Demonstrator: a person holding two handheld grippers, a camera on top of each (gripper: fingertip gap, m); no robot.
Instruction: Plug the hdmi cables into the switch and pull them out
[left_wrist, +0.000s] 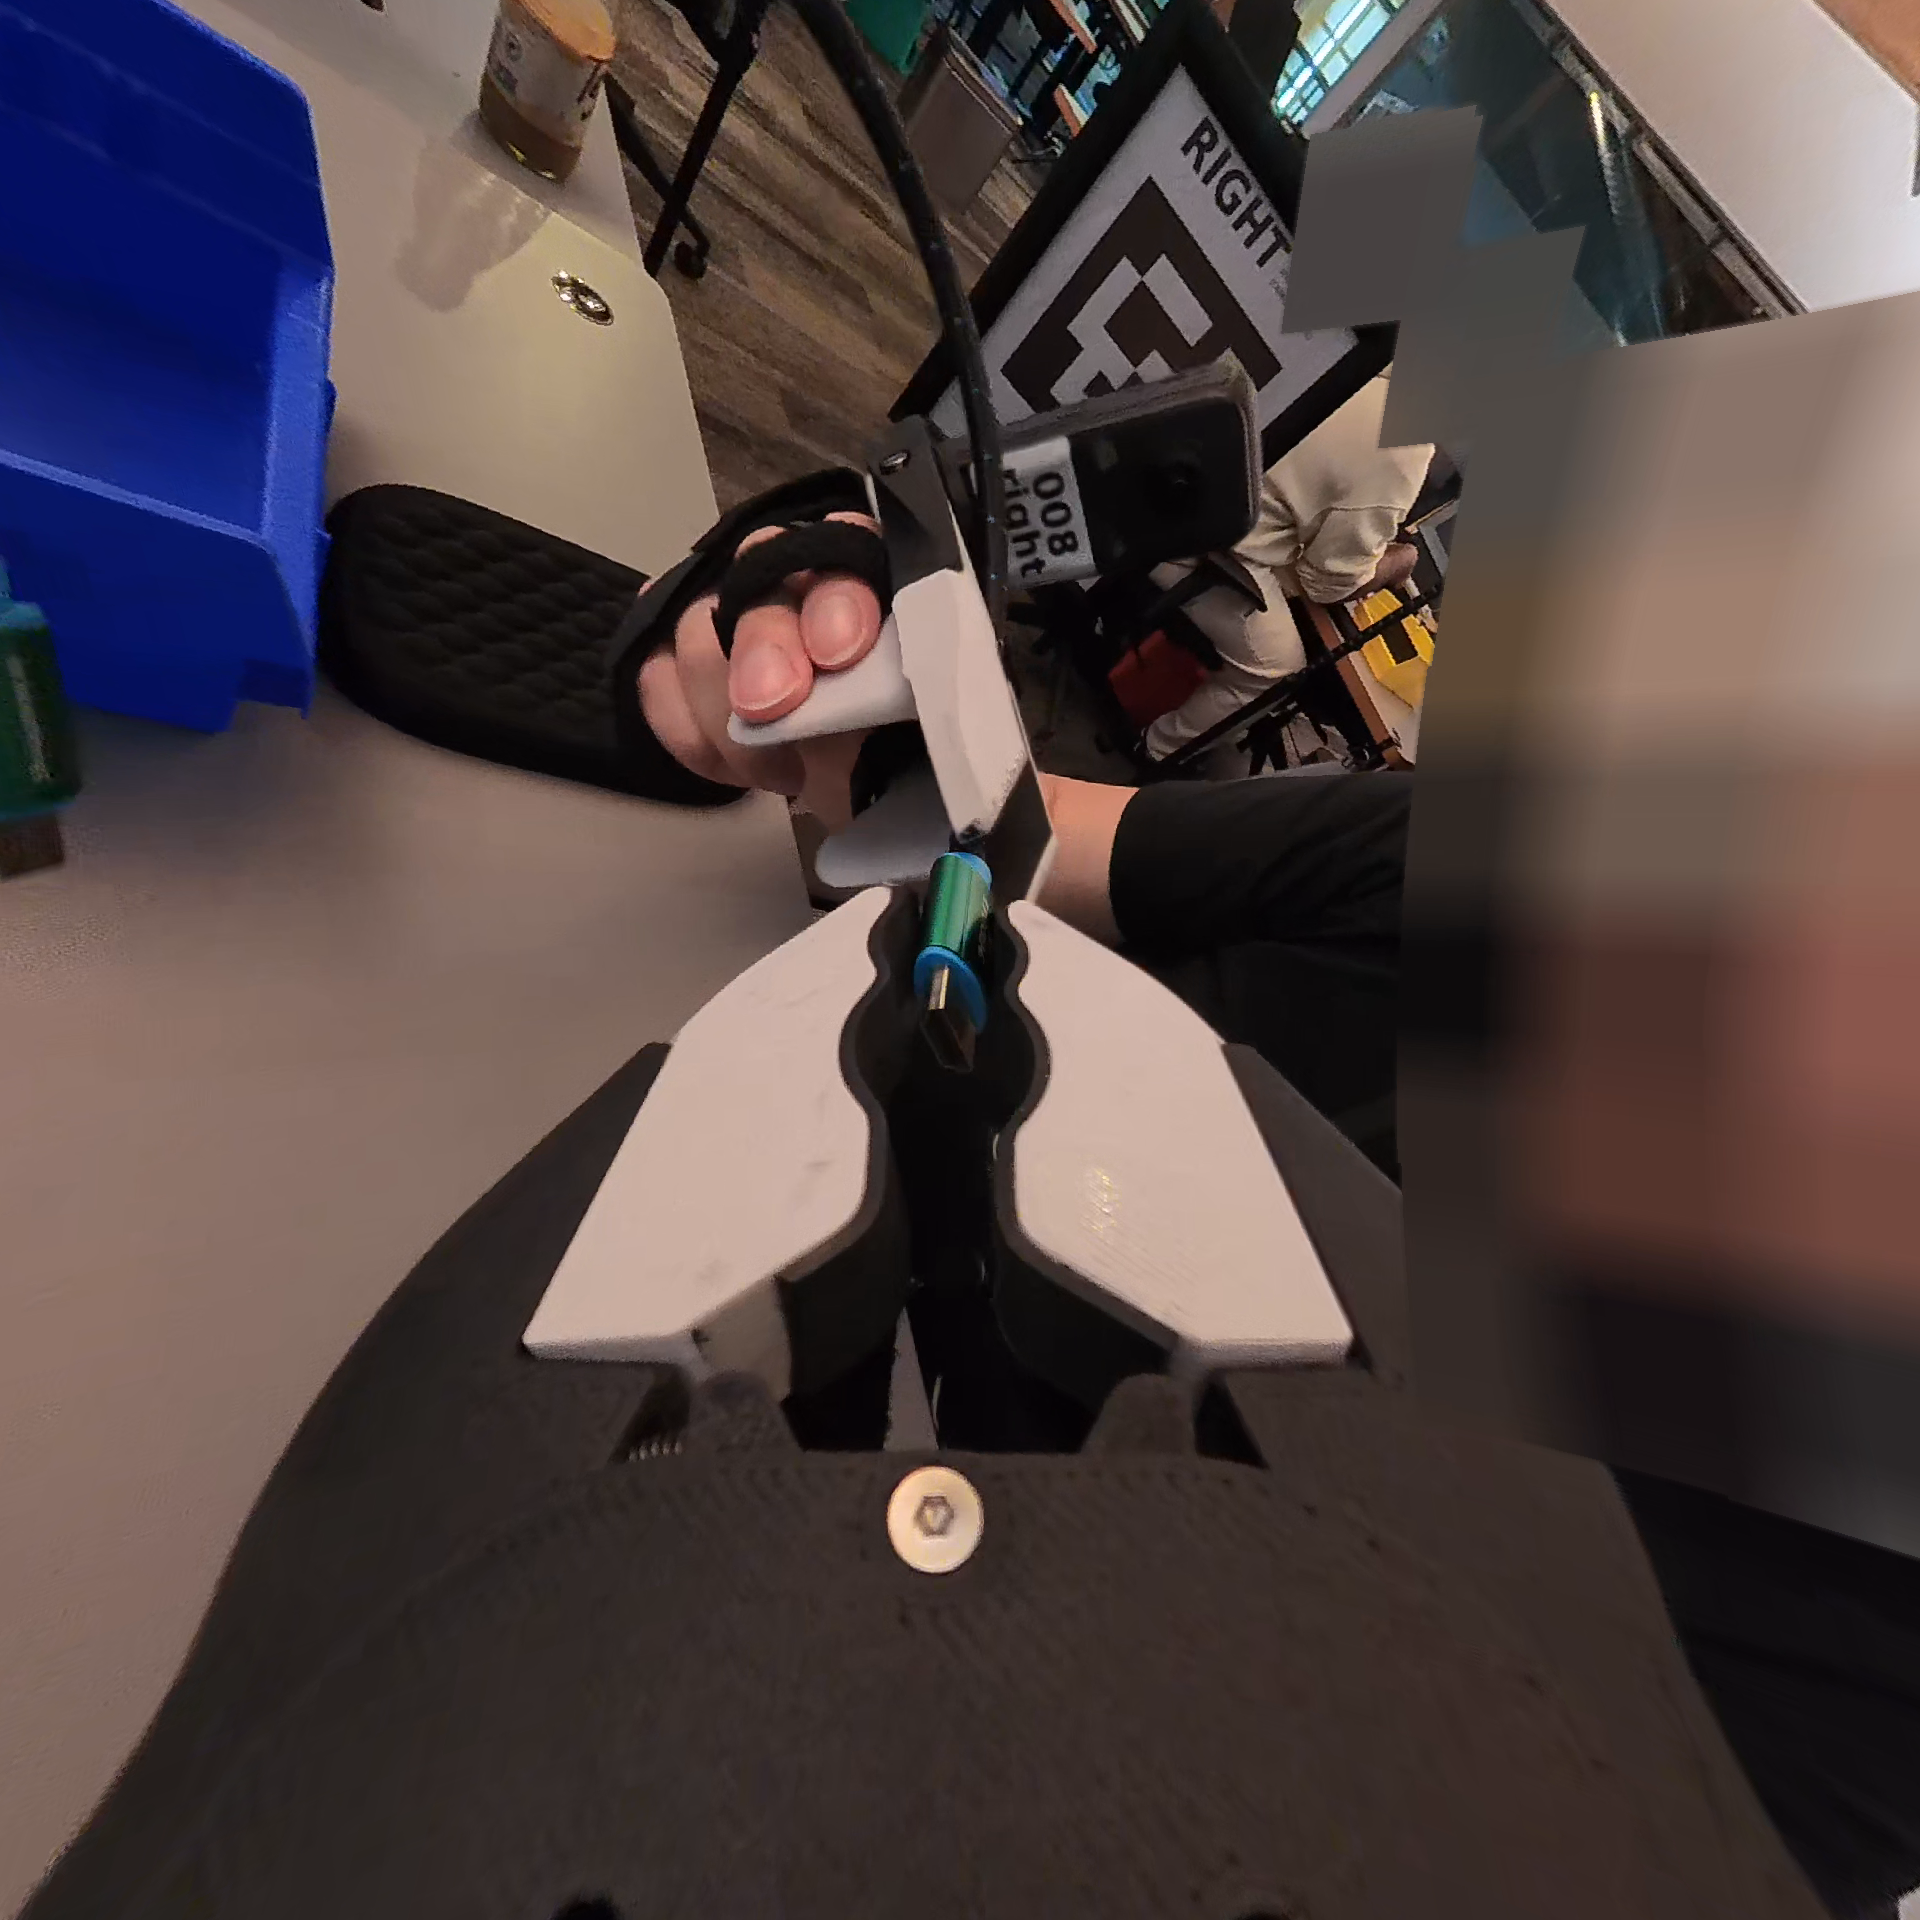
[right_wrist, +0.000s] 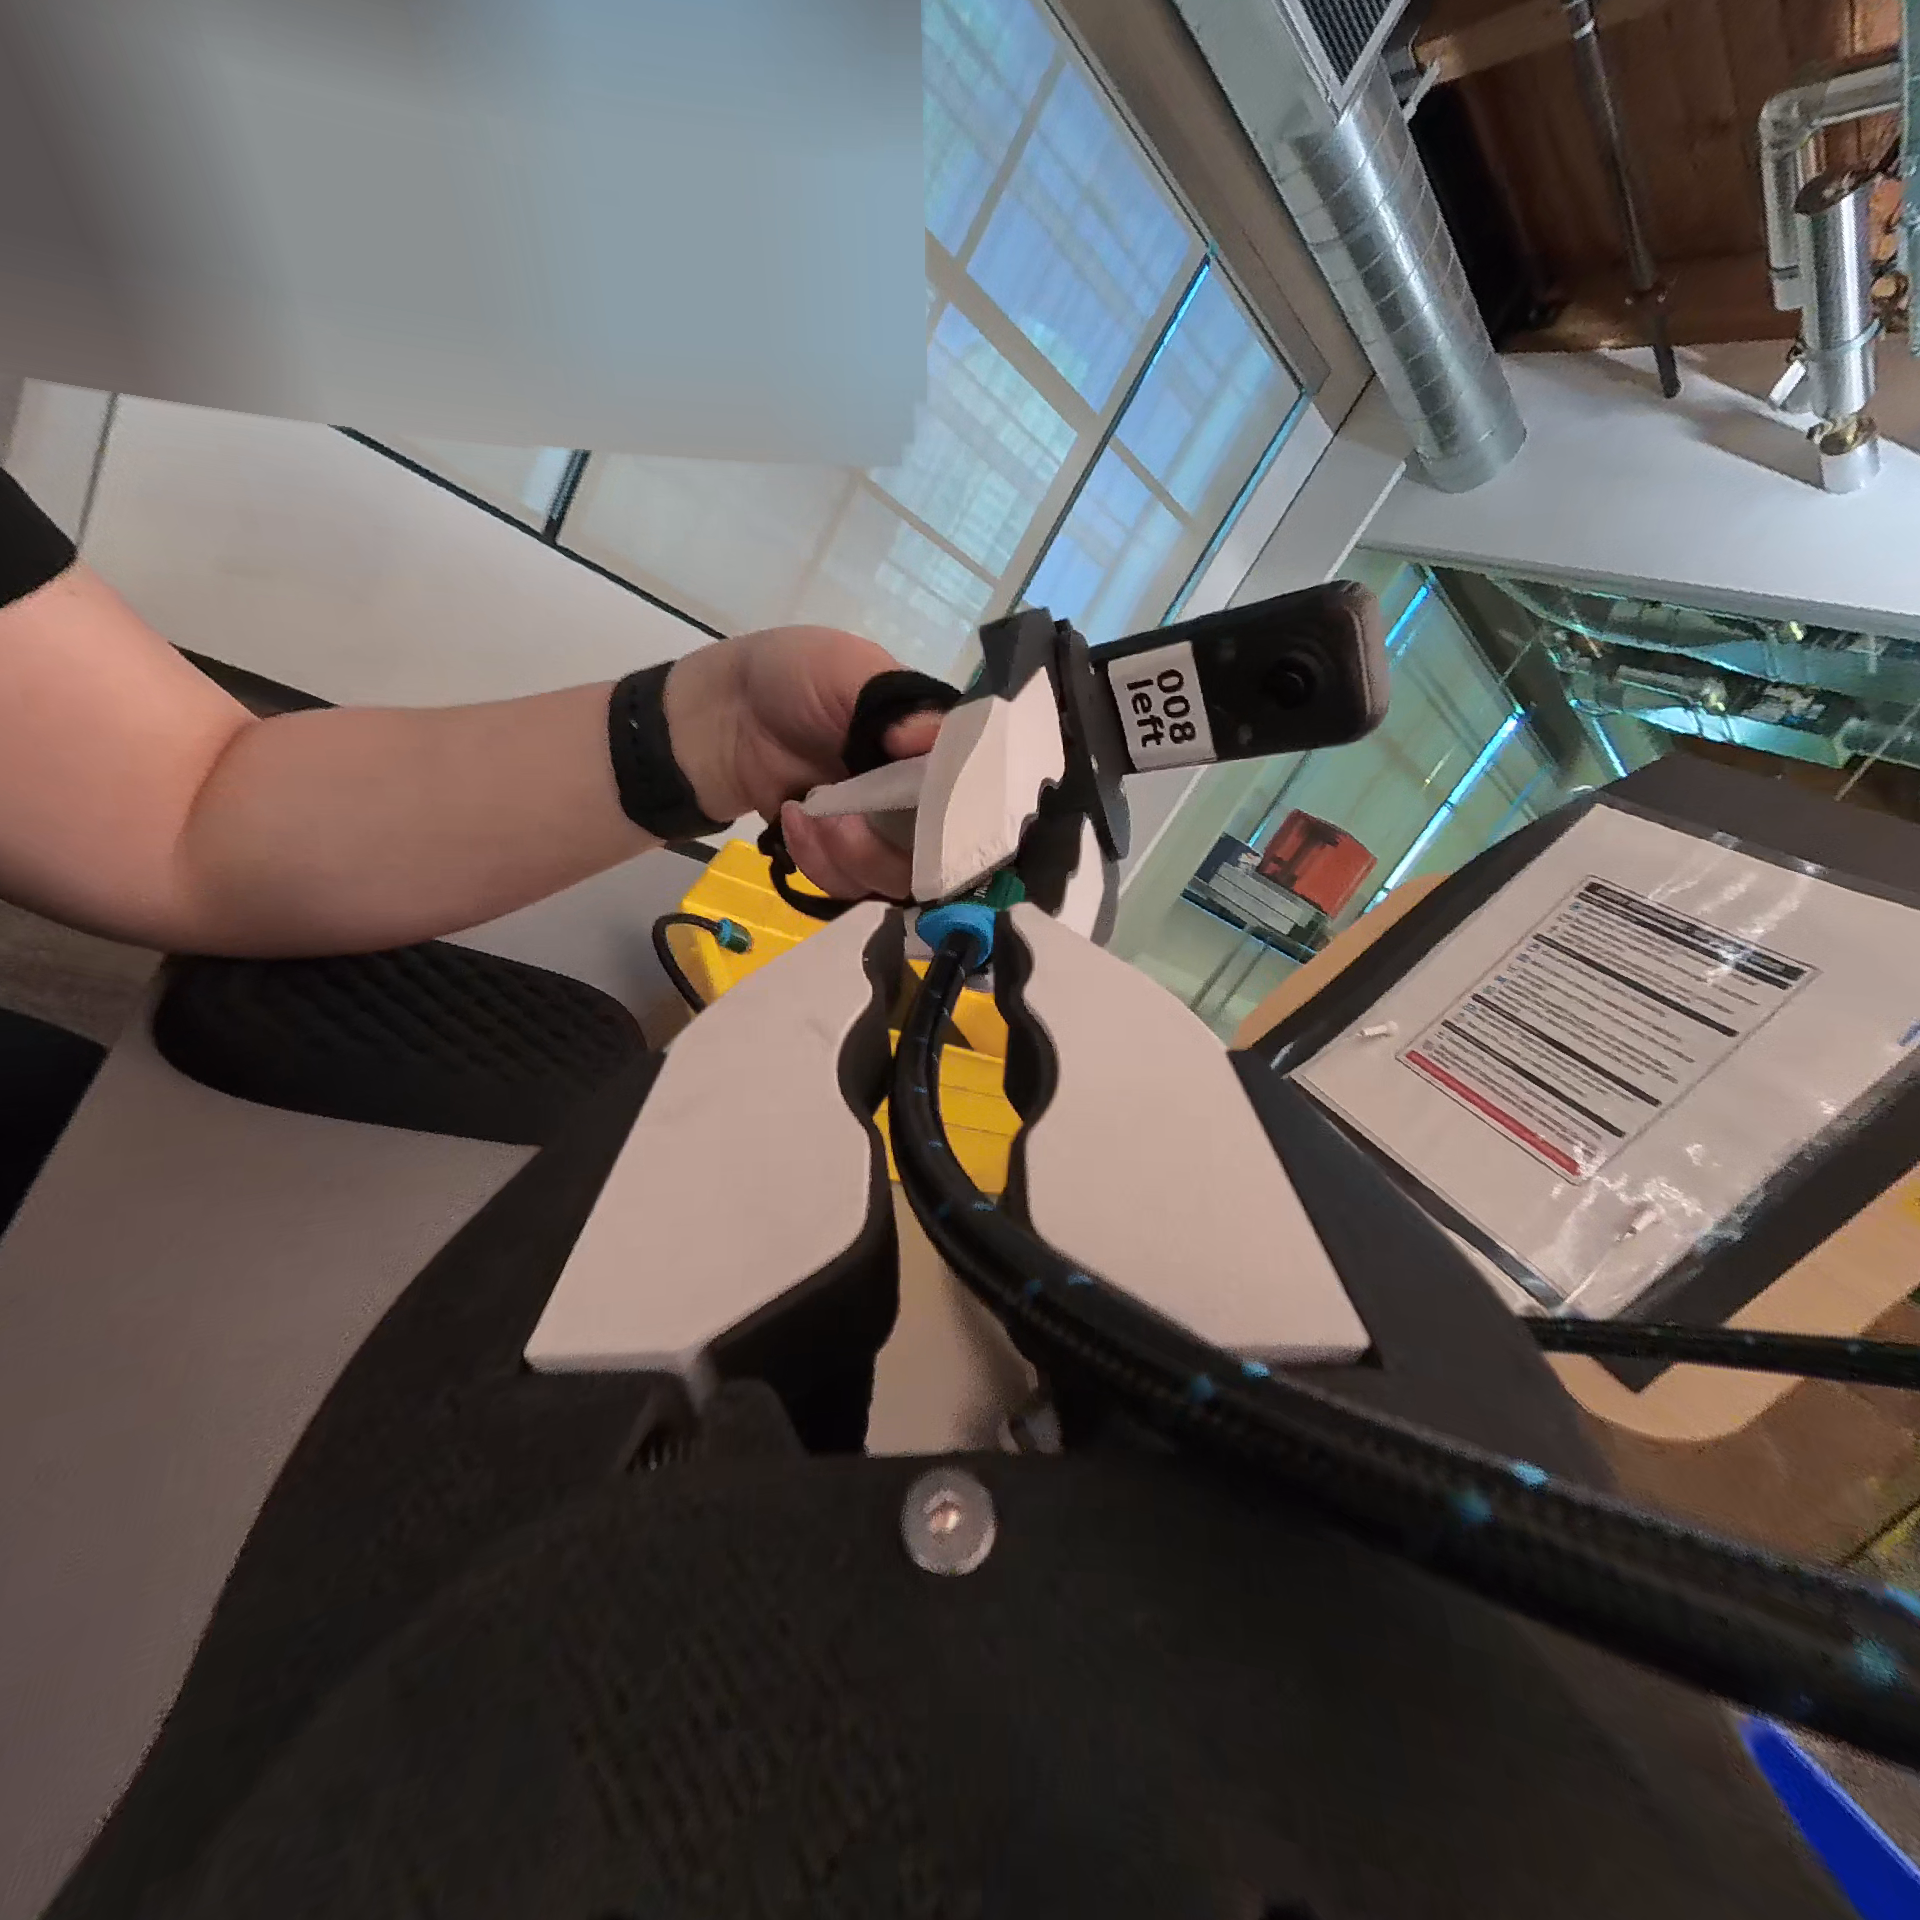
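Apparently a mid-air regrasp of the HDMI plug (left_wrist: 951, 904), near the person and above the worktop (left_wrist: 312, 1039).

Left tool (left_wrist: 948, 914) closed around the green body, with the metal tip pointing back toward its own camera; right tool (right_wrist: 948, 930) closed at the blue collar end, cable (right_wrist: 920, 1091) trailing back between its fingers. Share of the load between the two pinches hard to tell. Best to keep one firm pinch before easing the other, then turn the tip outward. No switch in view.

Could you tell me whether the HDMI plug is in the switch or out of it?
Out. The plug hangs in mid-air between both grippers, its metal tip bare; no switch is visible.
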